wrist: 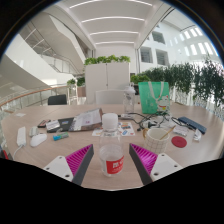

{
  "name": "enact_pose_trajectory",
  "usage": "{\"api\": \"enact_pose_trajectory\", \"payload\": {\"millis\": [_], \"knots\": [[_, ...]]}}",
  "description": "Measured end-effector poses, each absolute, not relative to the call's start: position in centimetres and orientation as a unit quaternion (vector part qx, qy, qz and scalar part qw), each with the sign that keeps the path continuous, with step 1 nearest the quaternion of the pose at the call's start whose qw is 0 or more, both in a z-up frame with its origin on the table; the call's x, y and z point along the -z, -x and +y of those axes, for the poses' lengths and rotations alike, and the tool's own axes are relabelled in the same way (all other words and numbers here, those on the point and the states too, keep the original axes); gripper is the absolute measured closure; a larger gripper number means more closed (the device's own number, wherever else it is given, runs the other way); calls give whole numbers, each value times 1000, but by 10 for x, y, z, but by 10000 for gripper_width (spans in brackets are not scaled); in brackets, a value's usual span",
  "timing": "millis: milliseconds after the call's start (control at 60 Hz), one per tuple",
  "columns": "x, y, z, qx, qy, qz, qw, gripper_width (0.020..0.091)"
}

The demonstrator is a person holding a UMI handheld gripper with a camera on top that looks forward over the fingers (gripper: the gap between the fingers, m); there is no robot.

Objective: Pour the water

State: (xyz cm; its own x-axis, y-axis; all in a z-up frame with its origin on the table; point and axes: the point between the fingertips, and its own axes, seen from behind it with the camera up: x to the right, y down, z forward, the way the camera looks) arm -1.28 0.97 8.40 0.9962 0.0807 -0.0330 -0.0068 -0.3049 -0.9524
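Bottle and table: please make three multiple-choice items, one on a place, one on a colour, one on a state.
1. Where is the bottle?
A. between the fingers
B. beside the green bag
C. on the floor

2. What colour is the bag?
A. red
B. green
C. black

3. How is the bottle closed?
A. cap off
B. cap on
C. corked

Answers:
1 A: it stands on the table between the pink pads of the gripper, with a gap at each side.
2 B: the bag beyond the clutter is green.
3 B: a white cap sits on top.
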Motion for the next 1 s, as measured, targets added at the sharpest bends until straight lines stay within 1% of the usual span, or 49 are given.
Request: {"api": "enact_pose_trajectory", "payload": {"millis": [83, 100, 117, 133, 150, 167, 233, 300, 317, 333, 350, 367, 400, 417, 500, 517, 550, 567, 617, 667, 717, 783, 833, 900, 1000], "knots": [[-80, 15, 36, -36, 798, -20, 602, 269], [-79, 16, 40, -38, 797, -22, 603, 273], [-77, 20, 45, -43, 796, -24, 603, 297], [-75, 23, 48, -48, 797, -27, 602, 373], [-73, 26, 51, -54, 798, -31, 600, 544], [-72, 23, 55, -53, 799, -29, 598, 626], [-74, 14, 63, -34, 793, -16, 607, 638], [-74, 18, 68, -37, 787, -24, 615, 695], [-73, 19, 68, -41, 787, -24, 616, 697], [-73, 20, 69, -45, 786, -23, 616, 733], [-72, 20, 70, -47, 788, -22, 614, 733], [-72, 21, 71, -49, 789, -23, 613, 752], [-69, 23, 74, -48, 790, -31, 611, 753], [-74, 20, 72, -51, 792, -35, 608, 753], [-75, 21, 72, -64, 796, -36, 601, 754], [-70, 28, 75, -66, 798, -36, 598, 754], [-71, 29, 74, -81, 805, -36, 587, 755], [-75, 30, 74, -90, 806, -33, 584, 753], [-97, 30, 76, -131, 800, -3, 586, 752], [-117, 29, 89, -183, 791, 58, 581, 753], [-138, 15, 94, -273, 768, 136, 563, 752], [-154, -1, 104, -378, 732, 249, 510, 754], [-152, -5, 113, -432, 703, 317, 467, 754], [-149, -15, 119, -511, 654, 395, 393, 754], [-152, -27, 129, -623, 544, 484, 285, 756]]}}
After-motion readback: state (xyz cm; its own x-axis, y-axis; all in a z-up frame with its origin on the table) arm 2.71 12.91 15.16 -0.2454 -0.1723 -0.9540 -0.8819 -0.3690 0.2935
